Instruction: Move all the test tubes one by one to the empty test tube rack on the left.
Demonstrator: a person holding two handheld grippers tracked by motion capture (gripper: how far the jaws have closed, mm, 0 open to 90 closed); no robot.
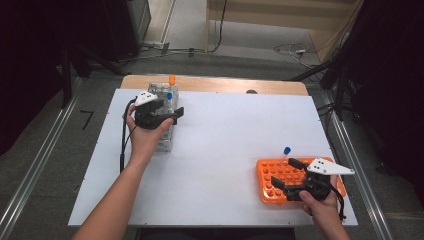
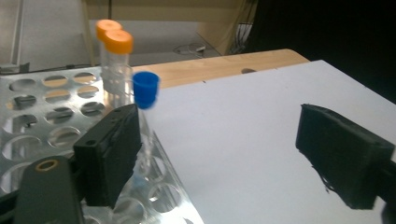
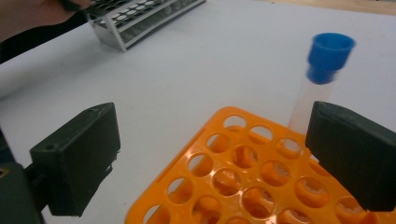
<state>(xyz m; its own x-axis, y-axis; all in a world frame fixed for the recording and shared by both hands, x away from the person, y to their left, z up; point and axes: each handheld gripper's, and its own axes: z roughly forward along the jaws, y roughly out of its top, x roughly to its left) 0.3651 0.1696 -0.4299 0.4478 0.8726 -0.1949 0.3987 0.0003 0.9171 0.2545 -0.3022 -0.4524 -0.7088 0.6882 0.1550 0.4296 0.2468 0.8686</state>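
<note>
White tabletop (image 1: 220,150) on a wooden bench, seen from above; person's forearms enter from the bottom edge. Left gripper (image 1: 167,114) held at the far left of the table, over a clear rack (image 1: 162,90) of round holes. Left gripper view: jaws spread wide, nothing between them; one jaw sits over the clear rack, the other over bare white surface. A blue-capped tube (image 2: 145,93) stands in the rack just beside the inner face of the near jaw, slightly blurred; whether it touches the pad I cannot tell. Two orange-capped tubes (image 2: 116,51) stand upright farther back in the same rack, close together, one behind the other. Most other holes in view look vacant. Right gripper (image 1: 286,174) held at the near right corner of the table, over an orange rack (image 1: 266,170). Right gripper view: jaws also wide apart and gripping nothing; left jaw hangs over white surface beside the rack, right jaw over the rack's far holes. A second blue-capped tube, the right-hand tube (image 3: 322,79), stands in a hole at the orange rack's far edge, leaning a little, just beside and behind the right jaw, not pinched. In the high view its cap (image 1: 287,150) pokes up above the rack's far rim. The two racks lie well apart, at opposite corners. Cables (image 1: 123,145) trail from the left gripper along the wrist.
</note>
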